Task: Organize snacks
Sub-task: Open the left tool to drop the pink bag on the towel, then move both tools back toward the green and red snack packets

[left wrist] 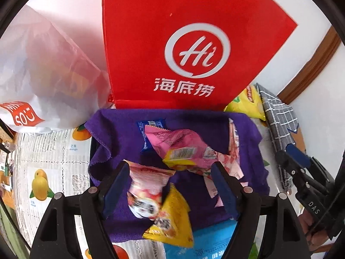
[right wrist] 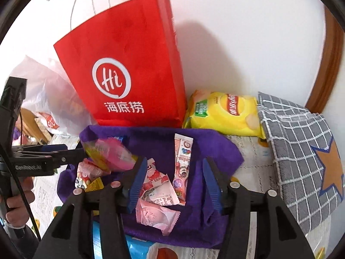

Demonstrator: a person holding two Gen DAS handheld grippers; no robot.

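Several small snack packets lie on a purple cloth (left wrist: 120, 138). My left gripper (left wrist: 170, 166) hangs over it, jaws apart. Between its fingers sits a blurred pink-and-white packet (left wrist: 146, 185); it touches only the left pad. Beside that lies a yellow packet (left wrist: 172, 218), and a pink-and-yellow packet (left wrist: 181, 149) lies just beyond. My right gripper (right wrist: 174, 160) stands open above a long pink stick packet (right wrist: 183, 168), a strawberry-print packet (right wrist: 155, 185) and a pale pink packet (right wrist: 155, 215), touching none. In the right wrist view the left gripper (right wrist: 79, 151) enters from the left, held by a hand (right wrist: 19, 200).
A red paper bag (left wrist: 172, 43) stands against the wall behind the cloth, with a white plastic bag (left wrist: 49, 64) to its left. To its right lie a yellow chip bag (right wrist: 224, 112) and a grey checked cloth (right wrist: 301, 151). A blue packet (left wrist: 207, 241) lies at the near edge. The tablecloth (left wrist: 54, 151) has fruit prints.
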